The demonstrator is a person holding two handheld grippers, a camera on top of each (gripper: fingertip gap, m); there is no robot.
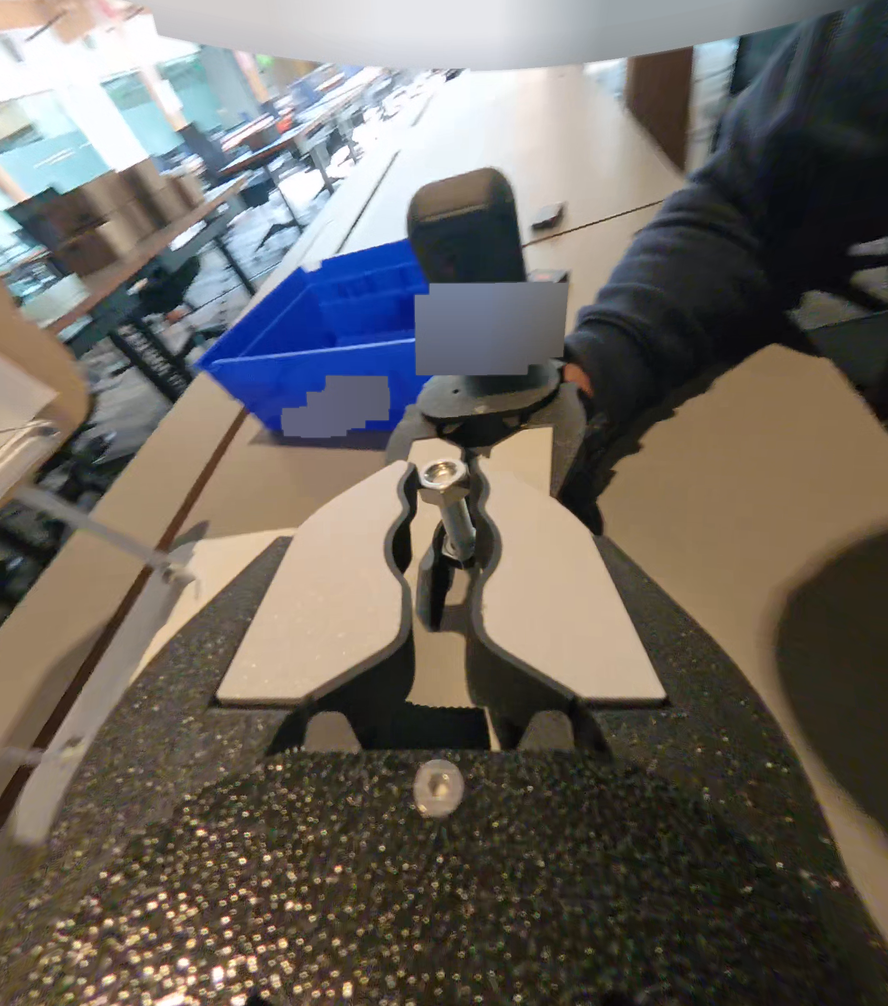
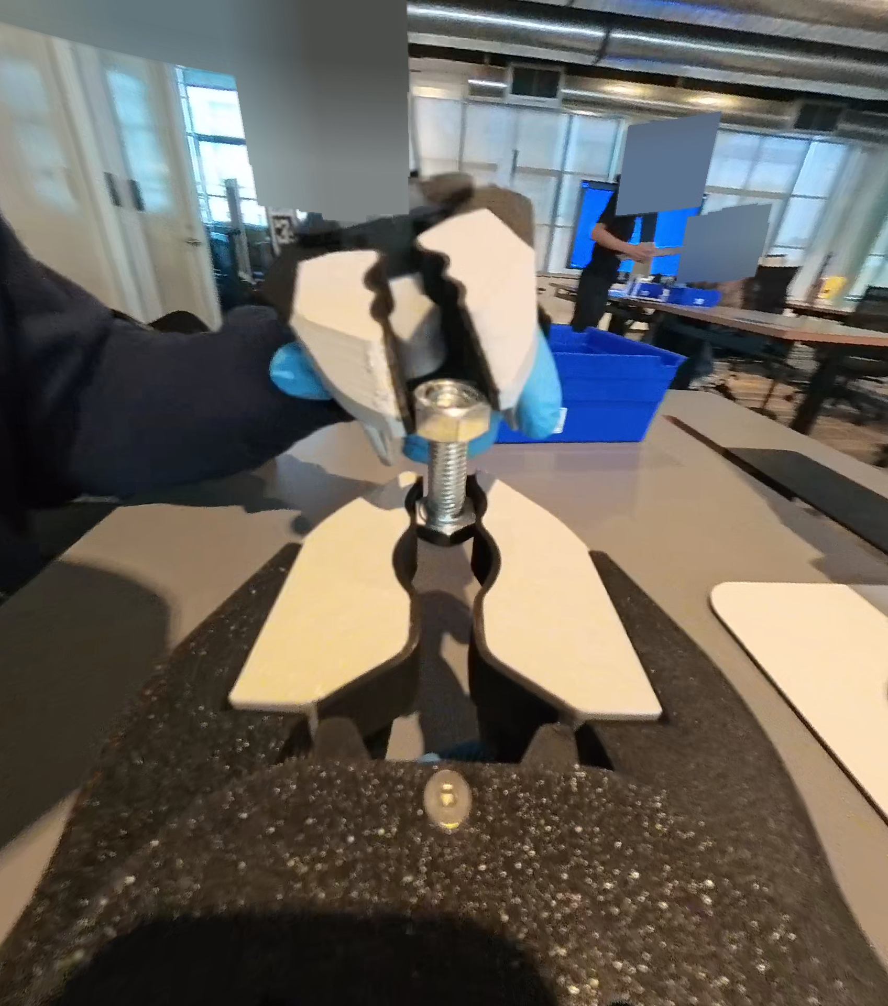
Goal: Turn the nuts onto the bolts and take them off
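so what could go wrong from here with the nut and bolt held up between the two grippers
1. The left gripper pinches only the bolt head at its fingertips, so twisting could make it slip and drop onto the table.
2. The right gripper holds the thin nut right at its tips; it may pop free.
3. If the bolt tilts in the grip, the nut could bind.

An open-plan office or lab workspace: long rows of desks recede past large windows, bare ducts run along the ceiling, and a blue parts bin sits on the pale surface. What looks like a lit screen stands behind a standing person.
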